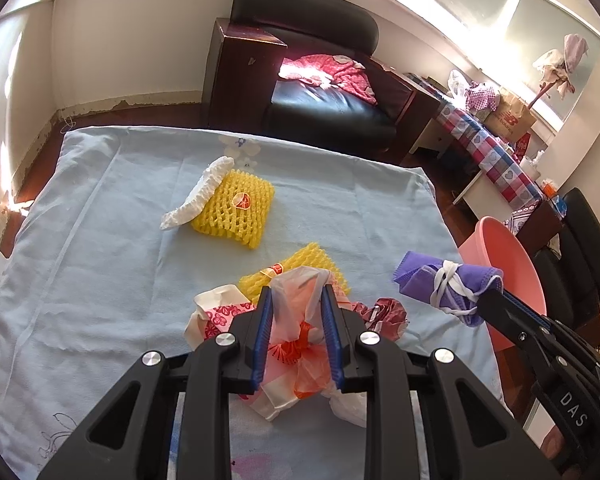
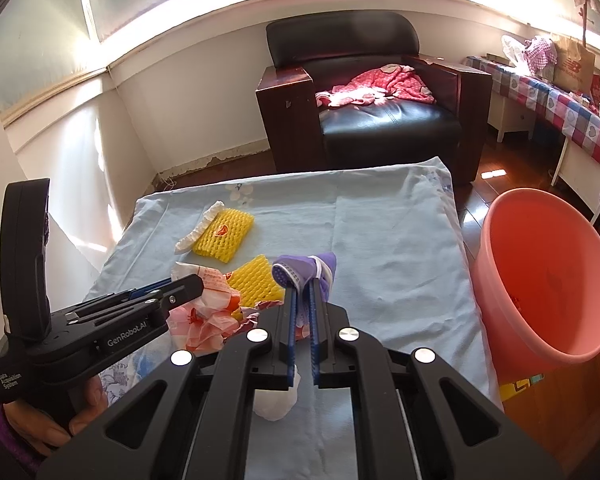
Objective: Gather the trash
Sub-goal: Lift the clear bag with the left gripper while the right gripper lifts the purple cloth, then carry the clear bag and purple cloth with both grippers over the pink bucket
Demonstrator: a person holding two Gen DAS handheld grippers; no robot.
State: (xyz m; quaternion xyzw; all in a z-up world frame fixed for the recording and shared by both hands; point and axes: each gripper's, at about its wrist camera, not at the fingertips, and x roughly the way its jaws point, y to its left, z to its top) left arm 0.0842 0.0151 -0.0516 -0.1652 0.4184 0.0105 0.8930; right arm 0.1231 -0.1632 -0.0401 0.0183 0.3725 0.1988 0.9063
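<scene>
My left gripper (image 1: 297,294) is shut on a crumpled pink and white plastic bag (image 1: 296,320) lying on the blue-covered table (image 1: 100,240). My right gripper (image 2: 303,288) is shut on a purple cloth bundle with a white cord (image 2: 306,268), held above the table; the bundle also shows in the left wrist view (image 1: 446,282). A pink bucket (image 2: 548,280) stands off the table's right edge. Two yellow foam nets (image 1: 236,208) (image 1: 296,266) and a white foam strip (image 1: 198,194) lie on the table.
A crumpled red wrapper (image 1: 388,314) lies beside the bag. A white wad (image 2: 276,402) lies under my right gripper. A black armchair (image 2: 380,112) stands beyond the table. A cluttered checked-cloth table (image 2: 560,96) is at the far right.
</scene>
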